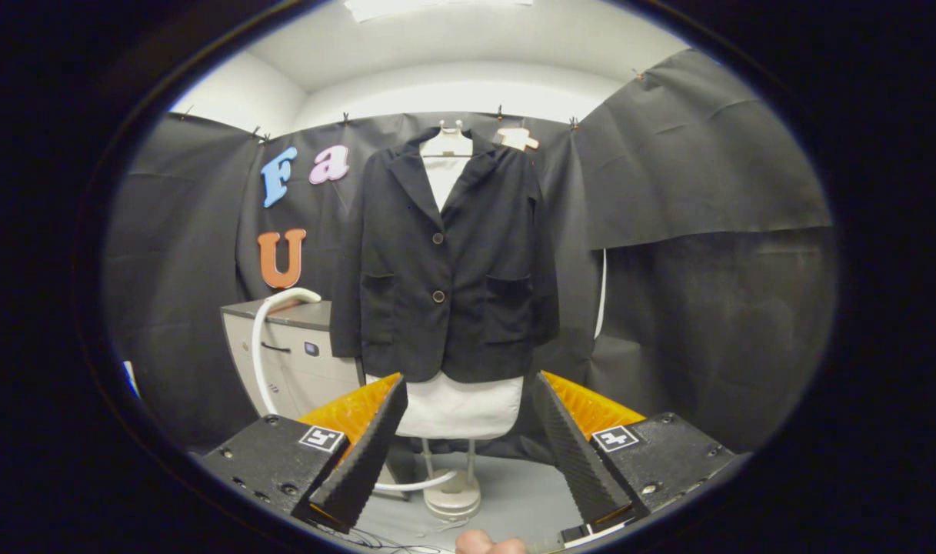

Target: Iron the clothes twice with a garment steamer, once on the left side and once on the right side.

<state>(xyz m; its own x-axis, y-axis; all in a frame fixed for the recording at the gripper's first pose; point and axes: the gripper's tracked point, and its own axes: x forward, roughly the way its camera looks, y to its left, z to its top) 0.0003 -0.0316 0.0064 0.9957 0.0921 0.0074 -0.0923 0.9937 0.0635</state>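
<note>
A black buttoned jacket (446, 261) hangs on a white dress form (458, 408), which stands on a pole with a round white base (454, 500). It is straight ahead, well beyond my fingers. My gripper (468, 392) is open, and nothing sits between its fingers (368, 454). A white hose (264, 346) curves up from the floor beside the cabinet to the left of the jacket. The steamer head itself I cannot make out.
A light grey cabinet (298, 362) stands to the left of the dress form. Black cloth (706, 231) walls the booth on every side. A second, bare hanger (517, 138) hangs behind the jacket's right shoulder. A fingertip (489, 545) shows below the fingers.
</note>
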